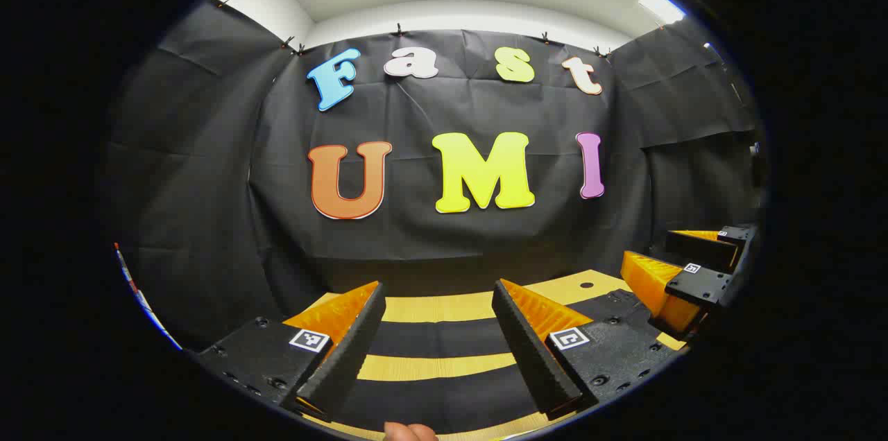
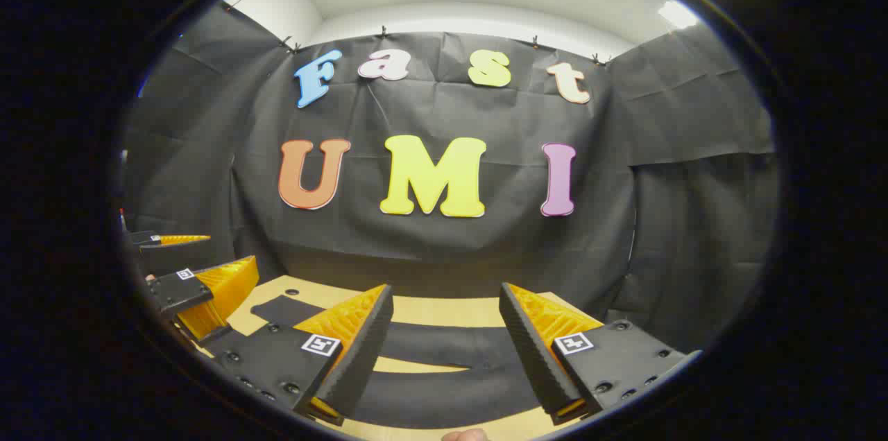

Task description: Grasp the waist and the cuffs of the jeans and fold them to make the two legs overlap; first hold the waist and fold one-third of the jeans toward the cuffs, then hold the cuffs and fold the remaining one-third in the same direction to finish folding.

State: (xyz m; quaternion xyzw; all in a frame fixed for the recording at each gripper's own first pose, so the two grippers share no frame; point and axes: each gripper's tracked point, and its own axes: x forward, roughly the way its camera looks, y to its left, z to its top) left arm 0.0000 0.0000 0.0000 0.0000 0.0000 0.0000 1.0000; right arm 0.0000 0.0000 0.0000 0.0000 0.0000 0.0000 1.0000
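Jeans likely lie low on the pale wooden counter (image 1: 430, 308), beneath both cameras' level aim; their long axis cannot be told. Left hand-held gripper (image 1: 438, 283) and right hand-held gripper (image 2: 447, 286), lower centre, gape empty, side by side.

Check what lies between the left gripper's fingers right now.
Nothing gripped: in the left gripper view, the open left gripper frames dark jeans lying across the wooden table.

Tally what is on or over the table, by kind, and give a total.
Handheld two-finger grippers: 2, the left gripper and the right gripper, both with fingers apart
Dark jeans, spread flat: 1
Light wooden table: 1
Total: 4
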